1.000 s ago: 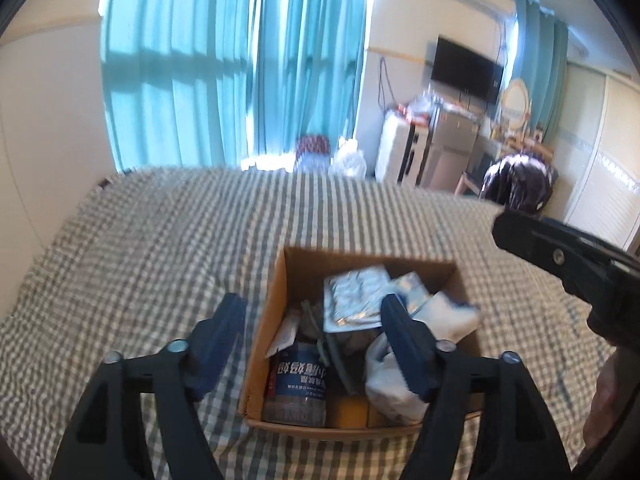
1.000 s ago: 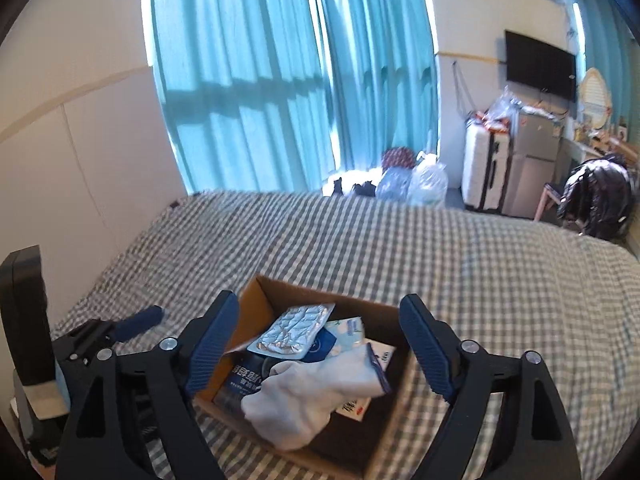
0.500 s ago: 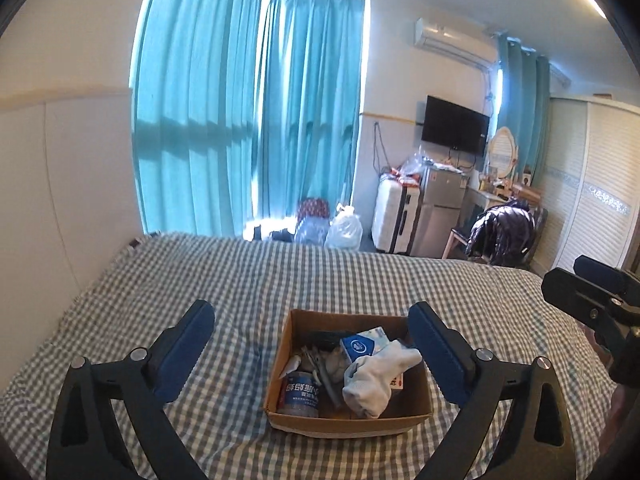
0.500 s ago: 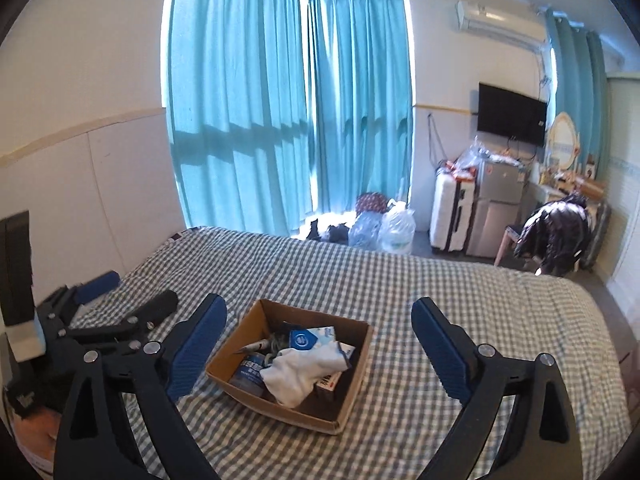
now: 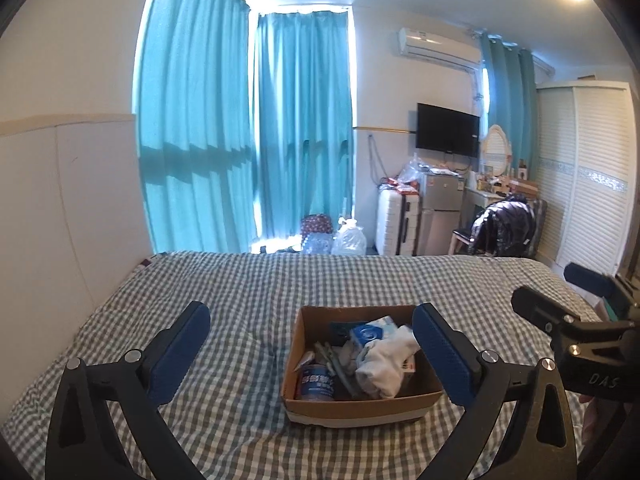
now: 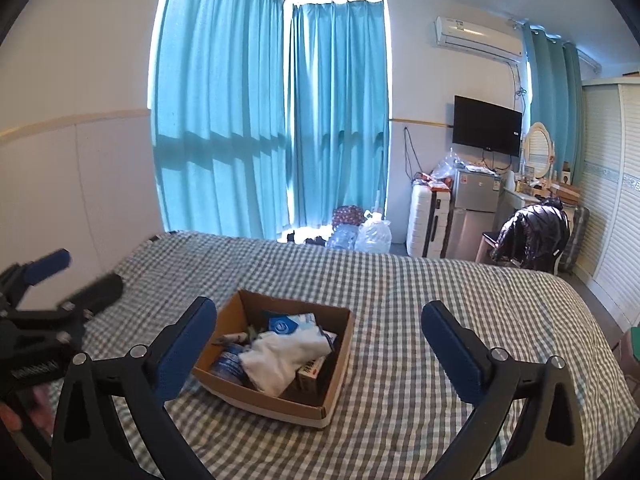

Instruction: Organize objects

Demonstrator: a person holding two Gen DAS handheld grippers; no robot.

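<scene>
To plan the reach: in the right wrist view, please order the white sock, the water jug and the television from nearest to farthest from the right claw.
1. White sock, in the cardboard box.
2. Water jug, on the floor beyond the bed.
3. Television, on the far wall.

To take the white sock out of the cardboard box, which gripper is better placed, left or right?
Probably the left gripper. In its view the brown cardboard box lies between its open fingers and the crumpled white sock sits just inside its right finger. The right gripper, also open, sees the box off to its left.
</scene>
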